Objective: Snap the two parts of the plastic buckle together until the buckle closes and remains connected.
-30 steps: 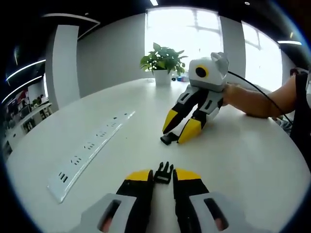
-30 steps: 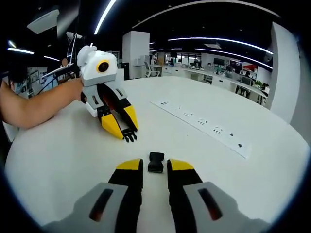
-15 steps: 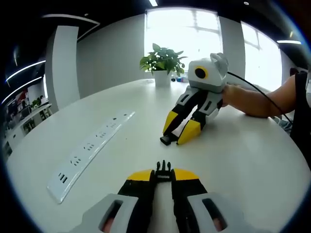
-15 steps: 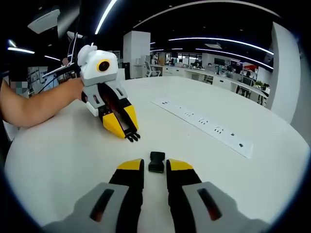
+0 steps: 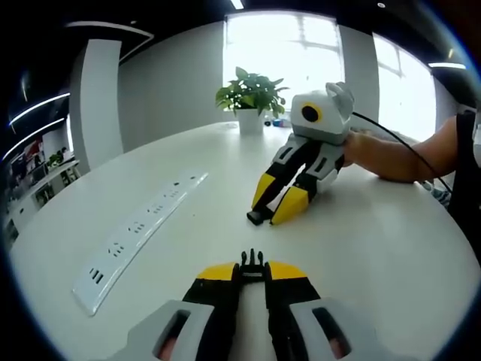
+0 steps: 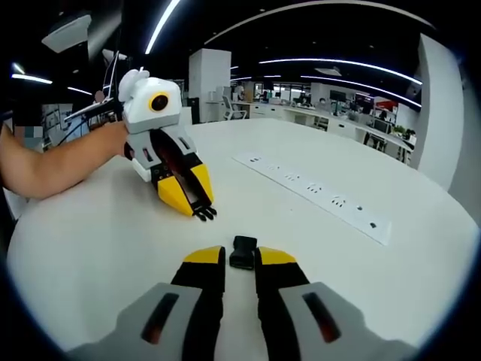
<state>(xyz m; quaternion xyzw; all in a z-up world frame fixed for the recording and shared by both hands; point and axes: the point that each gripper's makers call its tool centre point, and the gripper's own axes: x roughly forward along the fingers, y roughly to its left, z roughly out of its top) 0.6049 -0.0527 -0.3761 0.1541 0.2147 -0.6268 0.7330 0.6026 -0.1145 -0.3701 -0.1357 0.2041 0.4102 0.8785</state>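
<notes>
On the round white bench (image 5: 391,248) the two halves of a small black plastic buckle sit apart, each between the yellow tips of one tool. In the left gripper view the left tool (image 5: 252,274) has its jaws drawn in close around the pronged black male buckle half (image 5: 252,262), whose prongs point out towards twelve o'clock; the jaws appear clamped on its rear body. In the right gripper view the right tool (image 6: 240,259) holds the boxy black female buckle half (image 6: 242,252) at its back end, jaws nearly together and seemingly pinching it, the open mouth facing away at twelve o'clock. Each tool also shows across the bench in the other's view, at about one o'clock from the left and eleven o'clock from the right, and the two halves are well apart with their mating ends roughly facing. The pieces look very light, rigid and smooth, so they would likely slip or twist under a loose pinch; the firm rear body is the sound place to hold. The side prongs probably flex and should stay free to spring into the socket. A long white power strip (image 5: 139,229) lies off to the side, and a green potted plant (image 5: 252,98) stands at the far edge.
</notes>
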